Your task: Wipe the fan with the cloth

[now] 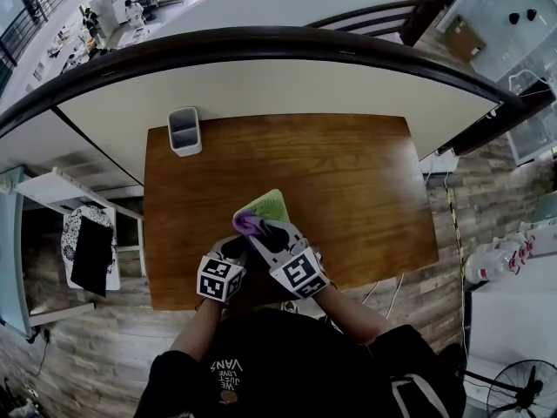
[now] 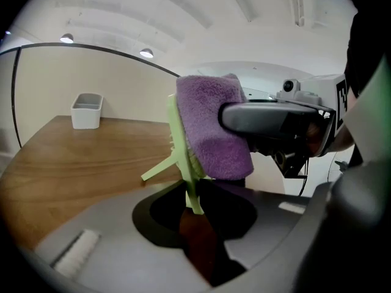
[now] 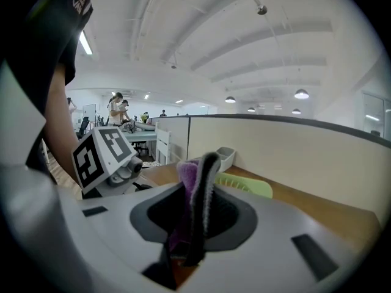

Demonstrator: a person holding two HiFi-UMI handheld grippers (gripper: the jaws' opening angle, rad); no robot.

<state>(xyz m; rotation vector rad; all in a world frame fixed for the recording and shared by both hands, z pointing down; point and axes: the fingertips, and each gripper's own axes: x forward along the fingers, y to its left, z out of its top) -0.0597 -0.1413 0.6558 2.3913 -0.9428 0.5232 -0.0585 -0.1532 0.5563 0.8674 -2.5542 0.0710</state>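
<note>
Wiping's barely started, I reckon. My left gripper [image 2: 195,212] clamps the green fan [image 2: 178,145] upright, and my right gripper [image 3: 198,182] pinches the purple cloth [image 2: 211,127] against its face.

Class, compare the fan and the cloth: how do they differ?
The fan is pale green, the cloth purple. The fan is thin, stiff and ribbed; the cloth is thick, soft and folded. The left gripper holds the fan, the right gripper the cloth. Both are gripper-held and touch each other.
</note>
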